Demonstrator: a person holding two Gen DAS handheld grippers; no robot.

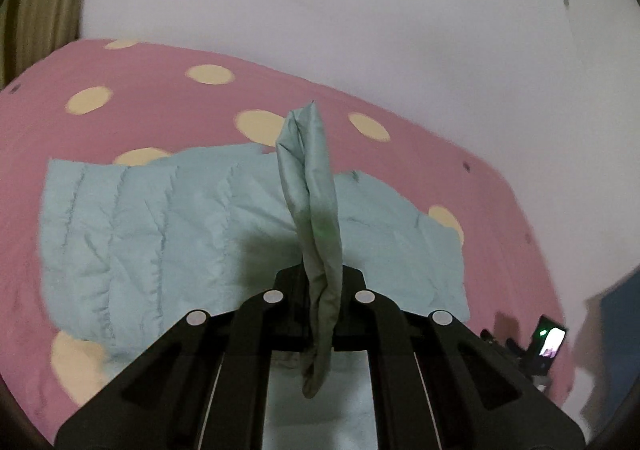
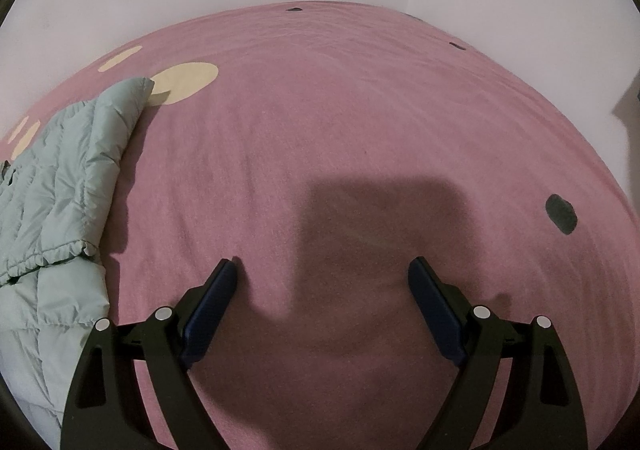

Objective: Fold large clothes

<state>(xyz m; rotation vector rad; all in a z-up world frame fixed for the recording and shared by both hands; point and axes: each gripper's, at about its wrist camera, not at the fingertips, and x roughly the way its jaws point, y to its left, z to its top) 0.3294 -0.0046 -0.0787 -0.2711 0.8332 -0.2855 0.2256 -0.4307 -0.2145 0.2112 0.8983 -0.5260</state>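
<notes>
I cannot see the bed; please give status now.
Left tongs shut on jacket fold. Right tongs open, empty, over bedspread. Nothing blocking.

You're over a pink bedcover with cream spots, plain white wall behind, a yellowish curtain far left, dim light.

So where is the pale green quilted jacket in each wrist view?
Left wrist: pale green quilted jacket spread across centre, a strip of it pinched in the shut left gripper.
Right wrist: jacket at the left edge, away from the open right gripper.
Shared landmark: pink spotted bedcover.
</notes>
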